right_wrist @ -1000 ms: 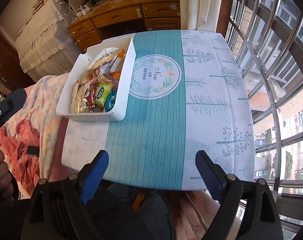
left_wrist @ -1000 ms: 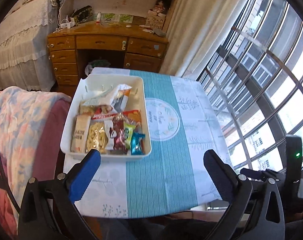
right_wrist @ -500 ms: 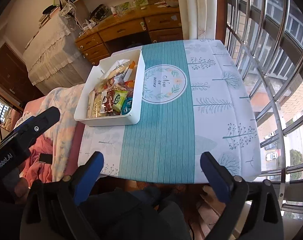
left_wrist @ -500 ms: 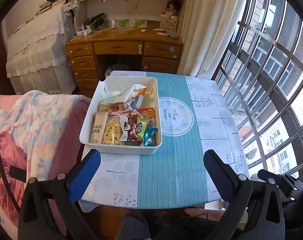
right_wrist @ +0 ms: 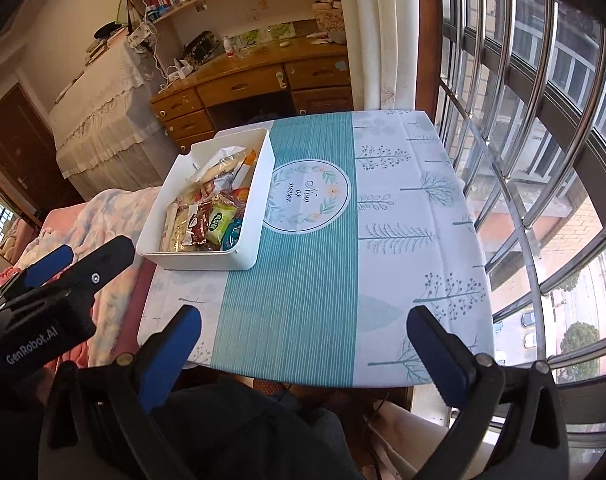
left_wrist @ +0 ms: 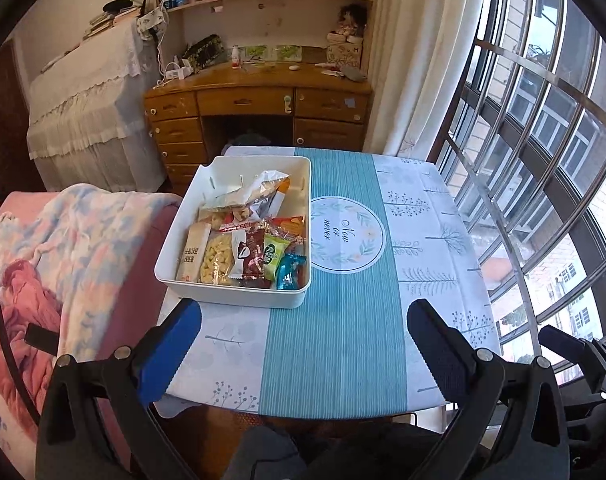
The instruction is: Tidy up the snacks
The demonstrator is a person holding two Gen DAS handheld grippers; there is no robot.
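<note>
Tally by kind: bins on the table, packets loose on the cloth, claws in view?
White bin: 1
Loose packets on tablecloth: 0
Claws: 2 (left claw; right claw, jaws just opened further, nothing between)
Total: 3

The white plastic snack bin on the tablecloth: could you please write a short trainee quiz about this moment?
1. True or false: the white plastic snack bin sits on the circular emblem of the teal striped tablecloth.
2. What is between the right gripper jaws? A) a packet B) nothing C) the bin
3. Which packet lies nearest the bin's near right corner?

Key: 1. False, it sits beside the emblem. 2. B; they have just been opening. 3. The small blue packet.
</note>
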